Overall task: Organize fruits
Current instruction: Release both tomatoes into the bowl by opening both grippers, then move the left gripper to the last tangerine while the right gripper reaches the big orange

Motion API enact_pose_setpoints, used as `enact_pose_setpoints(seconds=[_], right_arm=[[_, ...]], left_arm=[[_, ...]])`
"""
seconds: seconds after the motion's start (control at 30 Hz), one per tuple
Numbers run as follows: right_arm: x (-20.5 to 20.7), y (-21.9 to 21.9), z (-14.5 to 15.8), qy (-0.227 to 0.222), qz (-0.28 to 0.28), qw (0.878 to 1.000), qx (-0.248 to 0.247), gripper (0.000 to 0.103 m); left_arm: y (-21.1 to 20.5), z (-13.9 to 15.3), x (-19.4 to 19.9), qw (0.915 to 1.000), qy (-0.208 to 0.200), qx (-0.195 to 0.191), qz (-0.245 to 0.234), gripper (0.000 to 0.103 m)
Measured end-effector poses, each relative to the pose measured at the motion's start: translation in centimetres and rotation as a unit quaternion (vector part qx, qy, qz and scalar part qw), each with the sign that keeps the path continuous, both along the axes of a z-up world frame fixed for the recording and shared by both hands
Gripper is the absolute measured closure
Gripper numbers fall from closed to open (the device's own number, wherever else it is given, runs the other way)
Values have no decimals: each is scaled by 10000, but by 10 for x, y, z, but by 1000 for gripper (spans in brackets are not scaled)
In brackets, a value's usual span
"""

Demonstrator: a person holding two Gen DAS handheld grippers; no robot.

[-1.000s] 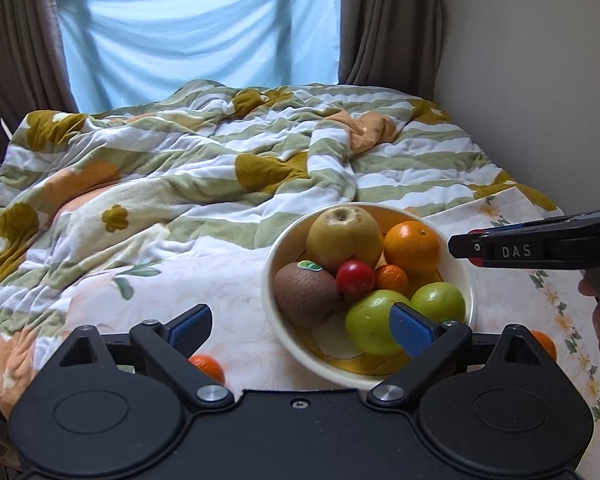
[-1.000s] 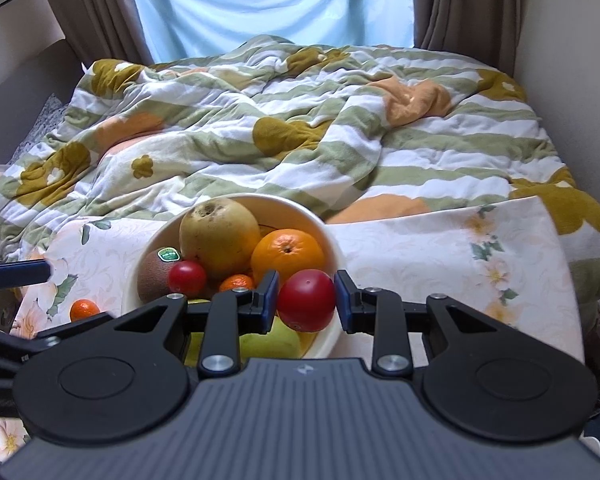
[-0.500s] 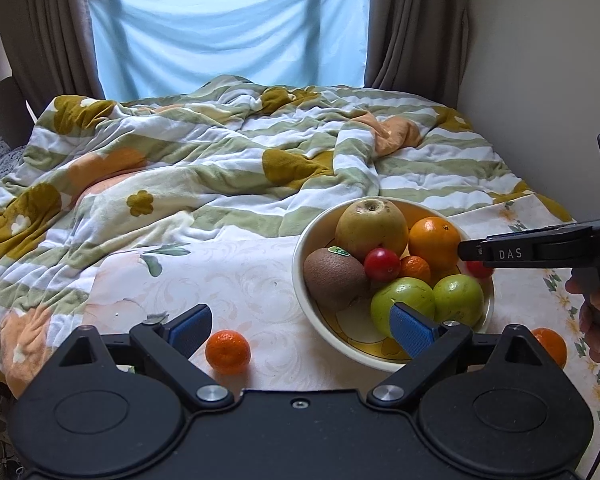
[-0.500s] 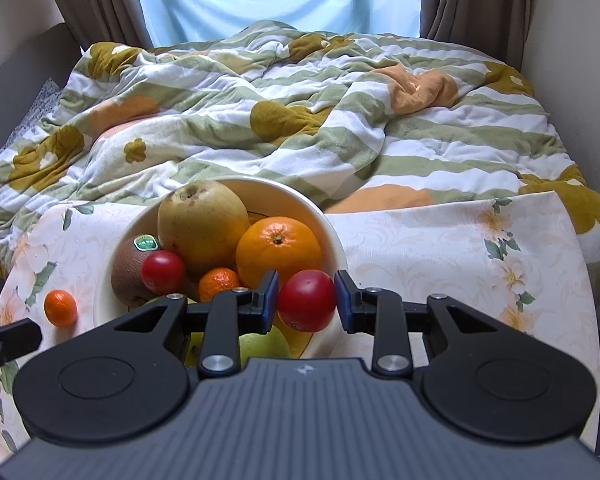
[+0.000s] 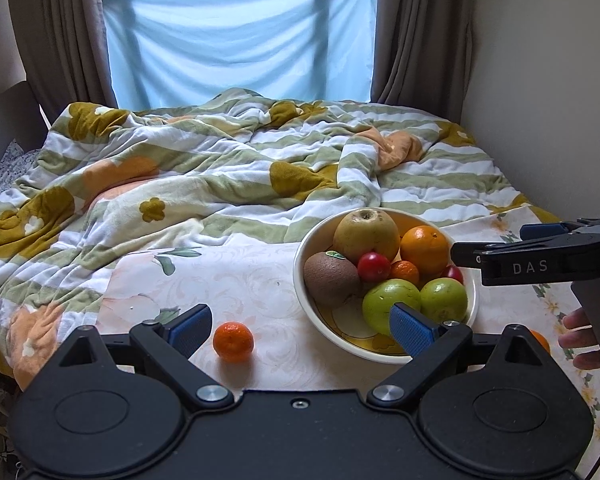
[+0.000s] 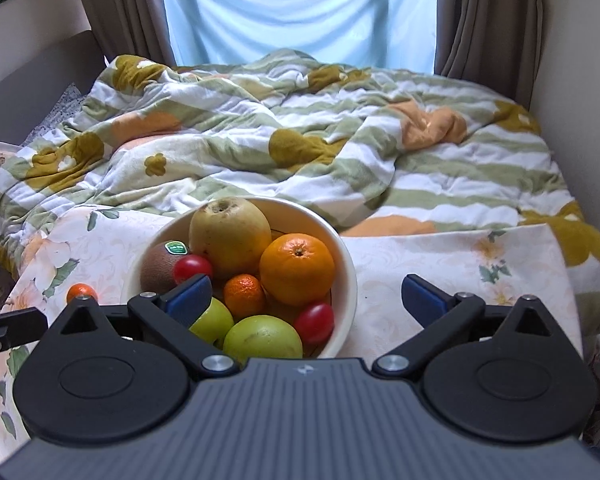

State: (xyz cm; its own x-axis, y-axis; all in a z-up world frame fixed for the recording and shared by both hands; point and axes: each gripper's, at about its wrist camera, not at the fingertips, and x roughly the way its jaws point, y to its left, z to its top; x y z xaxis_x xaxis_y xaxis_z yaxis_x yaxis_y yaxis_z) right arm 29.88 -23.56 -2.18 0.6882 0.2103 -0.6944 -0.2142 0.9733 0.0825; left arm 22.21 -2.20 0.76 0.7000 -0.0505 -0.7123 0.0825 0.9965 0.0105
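We see a cream ceramic bowl (image 6: 346, 280) sitting upright on the pale floral cloth (image 5: 252, 292) spread over the bed, its mouth facing up. Inside lie a yellow-green pear (image 6: 230, 236) with its stem end up, a large orange (image 6: 297, 269), a brown kiwi (image 5: 331, 279) with a green sticker, two green apples, a small mandarin and two red cherry tomatoes; one oval red tomato (image 6: 314, 322) rests against the right inner wall, its long axis roughly level. A loose small orange mandarin (image 5: 233, 341) lies on the cloth left of the bowl, apart from it.

Our right gripper (image 6: 304, 300) has its jaws spread wide over the bowl's near rim, holding nothing. Our left gripper (image 5: 300, 324) is likewise wide apart and empty, the mandarin just beside its left finger.
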Motion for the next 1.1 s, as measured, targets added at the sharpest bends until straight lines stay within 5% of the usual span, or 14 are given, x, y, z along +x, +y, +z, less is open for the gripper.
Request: enact_pose_setpoints(seconds=[0.7,1.1], right_arm=[[-79,-17,45,5,-19,9999,157,0],[-114,-14,42,285,-393,9987,142,0]], left_arm=[[-2,38,-65,9986,-482,103,185,4],[27,14,-72,9998,74,161,-44,2]])
